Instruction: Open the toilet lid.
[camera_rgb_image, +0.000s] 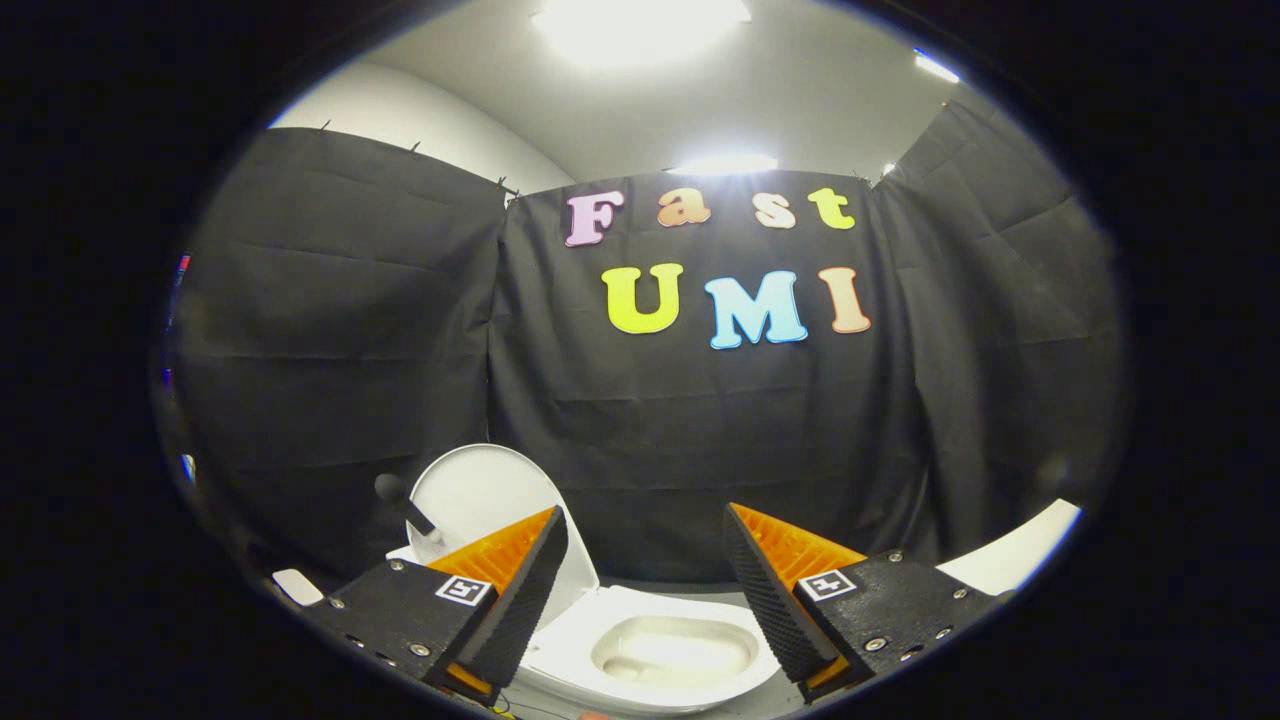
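A white toilet (660, 650) stands below and just ahead of my fingers, its bowl showing between them. Its lid (480, 495) is raised upright, leaning back toward the black cloth wall behind my left finger. My gripper (645, 555) is open, with a wide gap between the fingers and nothing held. The left finger (520, 590) overlaps the lid's lower right part, so the hinge is hidden.
A dark knobbed lever or brush handle (400, 500) sticks up beside the lid on its left. A small white object (297, 586) lies lower left of it. A white curved surface (1020, 550) shows beyond my right finger. Black cloth walls close in on all sides.
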